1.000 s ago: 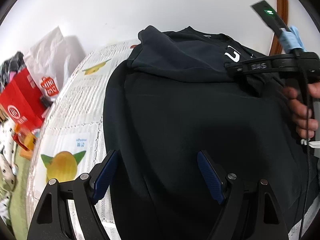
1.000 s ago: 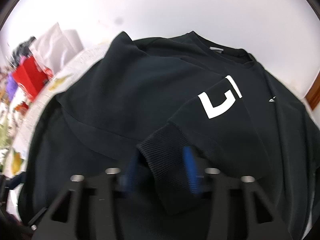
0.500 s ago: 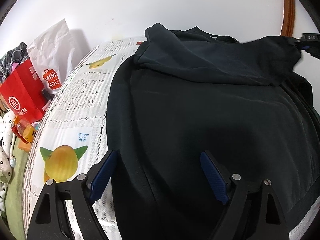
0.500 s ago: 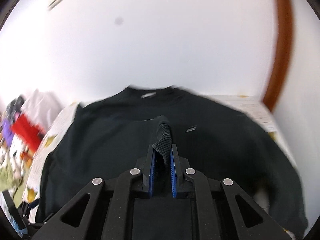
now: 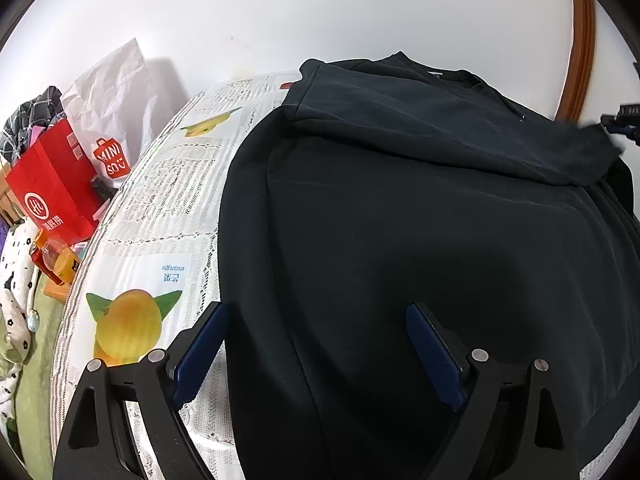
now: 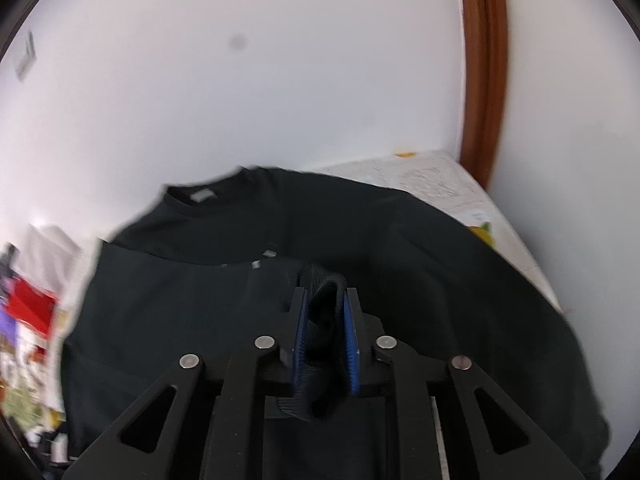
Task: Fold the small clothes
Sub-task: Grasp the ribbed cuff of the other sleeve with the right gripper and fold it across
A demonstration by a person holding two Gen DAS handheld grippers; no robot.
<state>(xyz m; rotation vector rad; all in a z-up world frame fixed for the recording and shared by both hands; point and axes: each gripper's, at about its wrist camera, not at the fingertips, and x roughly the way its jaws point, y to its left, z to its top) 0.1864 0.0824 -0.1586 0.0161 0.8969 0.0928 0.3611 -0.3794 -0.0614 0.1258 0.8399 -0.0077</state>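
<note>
A black sweatshirt (image 5: pixel 400 240) lies flat on a table with a mango-print lace cloth (image 5: pixel 168 208). One sleeve (image 5: pixel 460 136) is stretched across the chest toward the right. My right gripper (image 6: pixel 325 312) is shut on the ribbed cuff (image 6: pixel 322 300) of that sleeve and holds it above the sweatshirt's body (image 6: pixel 200 320); it also shows at the right edge of the left wrist view (image 5: pixel 624 124). My left gripper (image 5: pixel 316 344) is open and empty, low over the sweatshirt's hem near the front left edge.
A red paper bag (image 5: pixel 52 196) and a white Miniso bag (image 5: pixel 112 104) stand left of the table by the white wall. Bottles (image 5: pixel 56 260) and patterned fabric (image 5: pixel 16 292) lie lower left. A brown wooden door frame (image 6: pixel 484 72) rises at the right.
My right gripper closed on the sleeve cuff, lifted it and pulled the sleeve rightward across the chest. The left gripper has barely moved and stays open.
</note>
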